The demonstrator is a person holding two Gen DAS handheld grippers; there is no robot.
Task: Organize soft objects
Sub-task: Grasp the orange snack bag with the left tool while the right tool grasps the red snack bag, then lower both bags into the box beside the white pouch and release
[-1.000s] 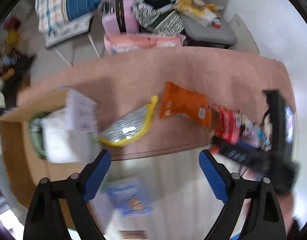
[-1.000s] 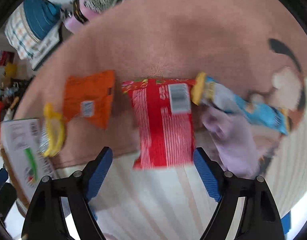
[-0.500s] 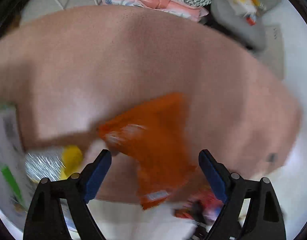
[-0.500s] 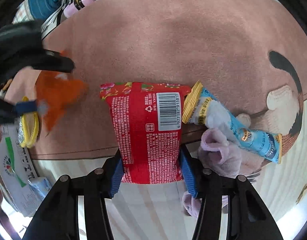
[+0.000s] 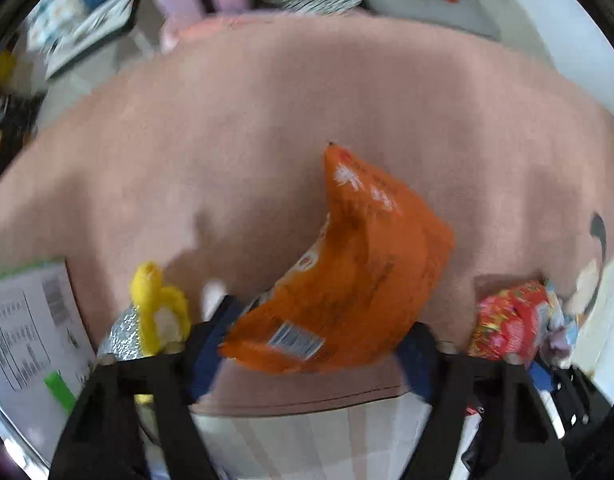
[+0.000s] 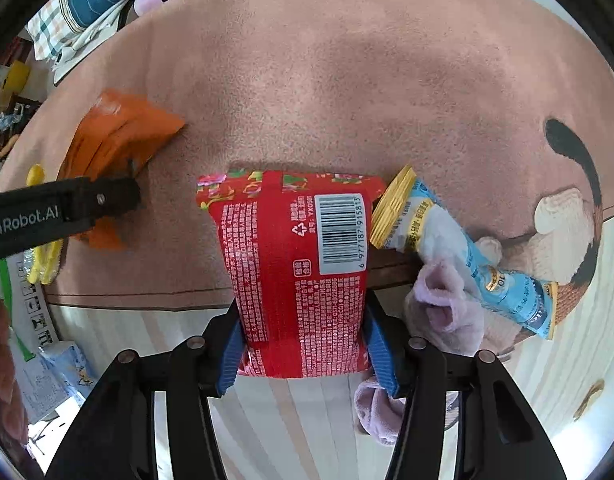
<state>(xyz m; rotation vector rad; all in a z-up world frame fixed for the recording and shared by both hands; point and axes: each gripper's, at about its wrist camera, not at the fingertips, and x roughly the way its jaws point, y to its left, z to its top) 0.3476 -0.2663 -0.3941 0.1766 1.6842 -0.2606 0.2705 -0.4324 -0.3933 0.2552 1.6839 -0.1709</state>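
Observation:
An orange snack bag [image 5: 359,276] lies on the pink rug [image 5: 267,120]; its near end sits between the blue pads of my left gripper [image 5: 311,356], whose jaws stand wide, touching its sides. It also shows in the right wrist view [image 6: 115,140]. My right gripper [image 6: 307,348] is shut on a red snack bag [image 6: 303,264] at the rug's near edge. The red bag also shows in the left wrist view [image 5: 511,320].
A yellow and silver packet [image 5: 147,316] lies left of the orange bag. A white carton [image 5: 23,332] stands at far left. A blue and yellow packet [image 6: 475,252] and a lilac cloth [image 6: 443,304] lie right of the red bag. Clutter lines the far side.
My left gripper has dropped to the orange bag, which now lies between its pads. My right gripper closed on the red bag half a second ago and still holds it.

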